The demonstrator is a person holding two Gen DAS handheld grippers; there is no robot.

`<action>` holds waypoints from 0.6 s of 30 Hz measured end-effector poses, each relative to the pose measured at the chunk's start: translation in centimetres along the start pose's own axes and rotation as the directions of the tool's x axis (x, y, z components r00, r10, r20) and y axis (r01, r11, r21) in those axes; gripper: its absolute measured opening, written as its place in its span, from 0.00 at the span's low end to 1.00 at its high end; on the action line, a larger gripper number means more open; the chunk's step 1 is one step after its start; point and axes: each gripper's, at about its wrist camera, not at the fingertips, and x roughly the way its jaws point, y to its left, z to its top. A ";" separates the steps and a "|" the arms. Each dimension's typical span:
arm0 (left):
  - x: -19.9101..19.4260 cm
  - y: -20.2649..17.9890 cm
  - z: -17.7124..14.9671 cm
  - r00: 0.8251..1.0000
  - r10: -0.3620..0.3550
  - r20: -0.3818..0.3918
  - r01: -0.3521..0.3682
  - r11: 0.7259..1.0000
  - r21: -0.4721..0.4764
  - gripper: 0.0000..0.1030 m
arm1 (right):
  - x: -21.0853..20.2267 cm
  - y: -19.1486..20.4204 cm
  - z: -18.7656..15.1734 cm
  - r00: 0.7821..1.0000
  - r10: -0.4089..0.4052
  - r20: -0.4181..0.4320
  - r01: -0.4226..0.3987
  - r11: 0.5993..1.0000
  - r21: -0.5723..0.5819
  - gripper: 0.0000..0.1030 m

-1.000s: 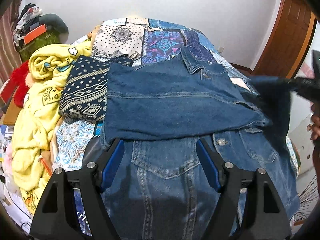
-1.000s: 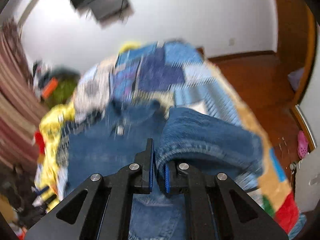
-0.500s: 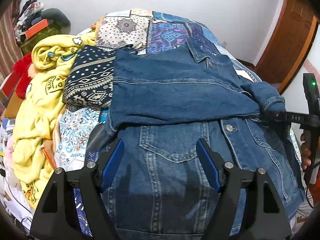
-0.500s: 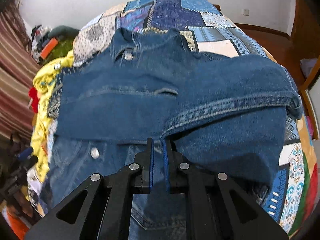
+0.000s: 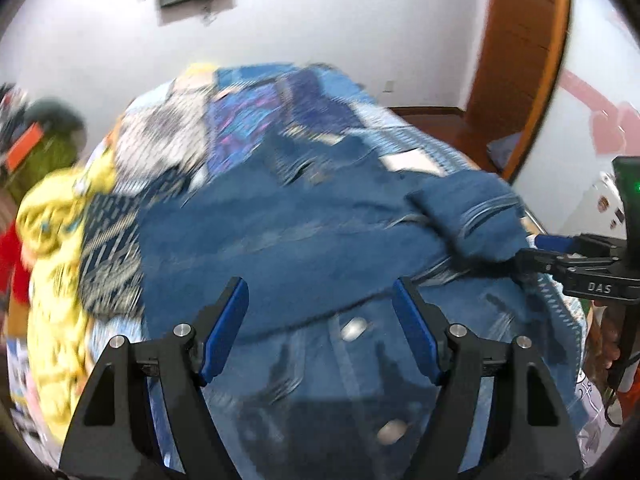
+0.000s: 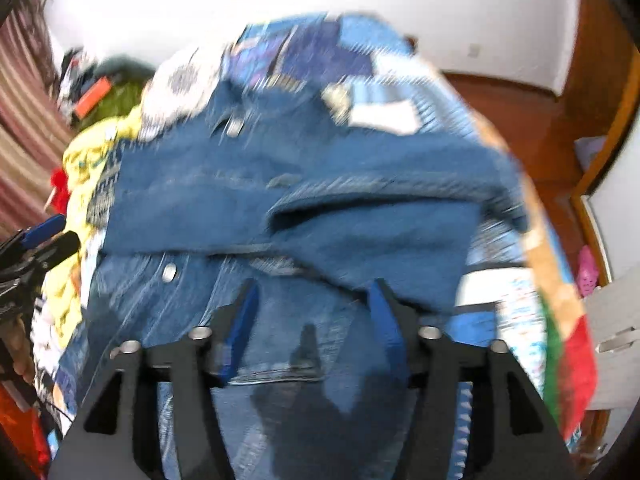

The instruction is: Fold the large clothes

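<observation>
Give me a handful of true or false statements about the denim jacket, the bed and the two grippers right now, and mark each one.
1. The denim jacket lies on a patchwork bedspread. True.
2. The right gripper is clamped shut on a sleeve. False: its jaws are opening and no cloth is pinched between them.
3. A yellow garment lies beside the jacket. True.
4. The left gripper grips the jacket's collar. False: its jaws stand apart above the denim, holding nothing.
5. The wall behind the bed is painted dark green. False: it is white.
</observation>
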 end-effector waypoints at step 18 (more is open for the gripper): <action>14.2 -14.4 4.0 0.986 -0.038 -0.165 0.091 0.941 0.327 0.70 | 1.4 -9.4 -0.5 0.994 -0.105 0.018 0.100 0.980 0.170 0.66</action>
